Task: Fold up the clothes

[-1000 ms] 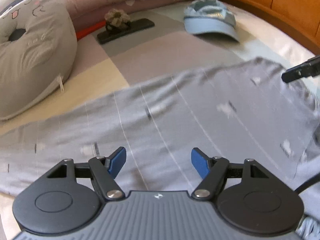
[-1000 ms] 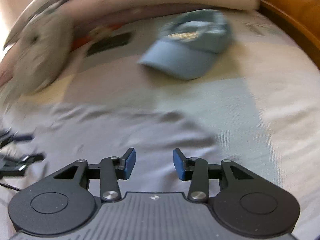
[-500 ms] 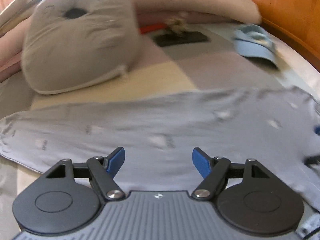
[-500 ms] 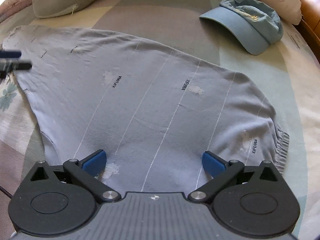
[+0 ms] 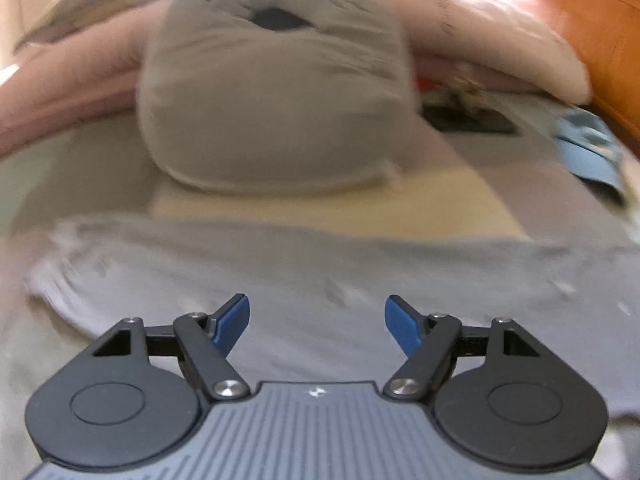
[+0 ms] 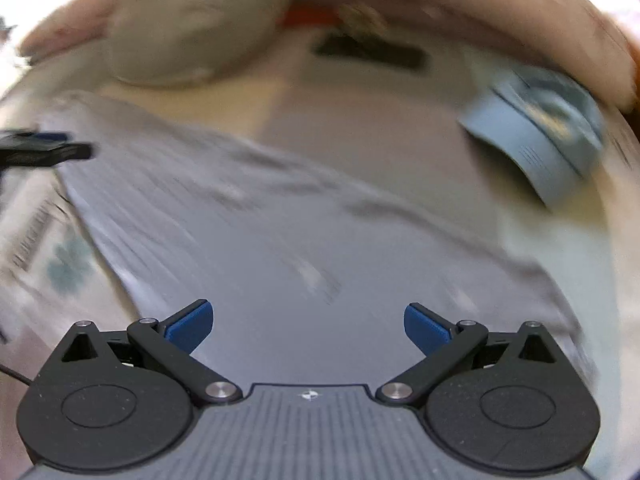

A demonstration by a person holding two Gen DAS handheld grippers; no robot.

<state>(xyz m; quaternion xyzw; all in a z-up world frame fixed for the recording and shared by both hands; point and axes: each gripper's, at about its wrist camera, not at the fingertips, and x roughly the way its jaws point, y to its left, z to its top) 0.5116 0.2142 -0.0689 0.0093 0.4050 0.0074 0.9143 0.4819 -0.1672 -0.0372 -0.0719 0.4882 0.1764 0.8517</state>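
Both grippers hang over the bed with nothing in them. The left gripper (image 5: 317, 330) has its jaws well apart; the right gripper (image 6: 308, 328) has its jaws spread as wide as they go. The grey garment (image 6: 280, 240) lies flat on the bed (image 5: 360, 196). Toward the head sit a grey cushion (image 5: 272, 88), a blue cap (image 6: 536, 128) and pale pillows (image 5: 500, 44), all blurred.
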